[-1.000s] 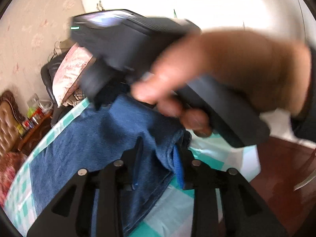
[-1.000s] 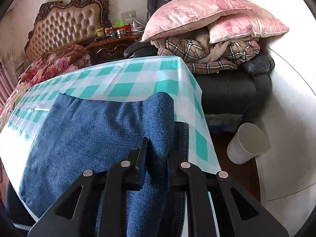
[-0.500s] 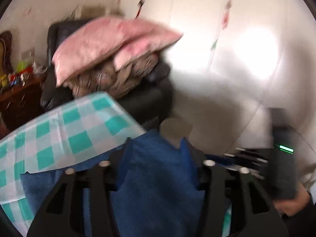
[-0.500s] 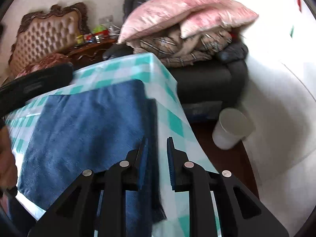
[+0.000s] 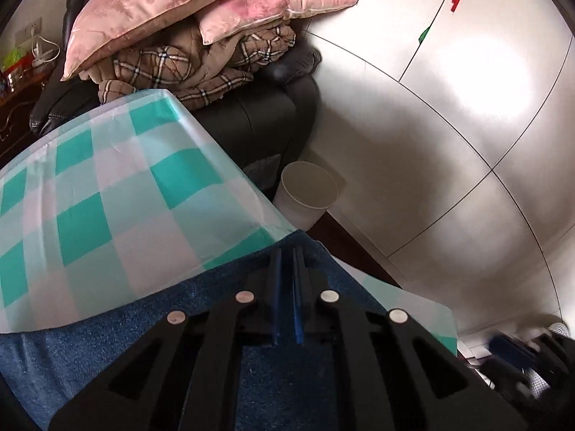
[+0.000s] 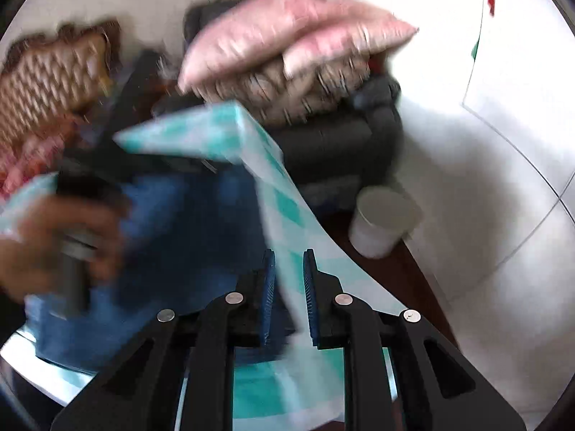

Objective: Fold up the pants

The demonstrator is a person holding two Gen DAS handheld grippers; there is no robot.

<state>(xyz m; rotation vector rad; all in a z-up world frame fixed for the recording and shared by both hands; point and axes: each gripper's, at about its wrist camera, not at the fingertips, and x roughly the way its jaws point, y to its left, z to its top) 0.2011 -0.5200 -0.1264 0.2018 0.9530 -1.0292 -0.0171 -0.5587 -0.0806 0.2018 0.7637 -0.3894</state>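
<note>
The blue pants (image 5: 107, 341) lay folded on the bench (image 5: 107, 194) near its corner, on a green-and-white checked cloth. The left gripper (image 5: 286, 269) sat just over them — its fingers nearly together, with nothing between them. The right gripper (image 6: 289, 280) was blurry, its fingers a little apart and holding nothing. A white bin (image 5: 309, 194) stood on the floor beside a dark chair (image 5: 266, 122) piled with pink pillows (image 5: 187, 3).

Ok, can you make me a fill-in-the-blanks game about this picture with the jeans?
1. The jeans are the colour ____.
2. The tablecloth has green and white ____.
3. On the armchair, the pink pillows lie on top of a checked ____.
4. The white cup stands on the ____.

Missing words: blue; squares; blanket; floor
</note>
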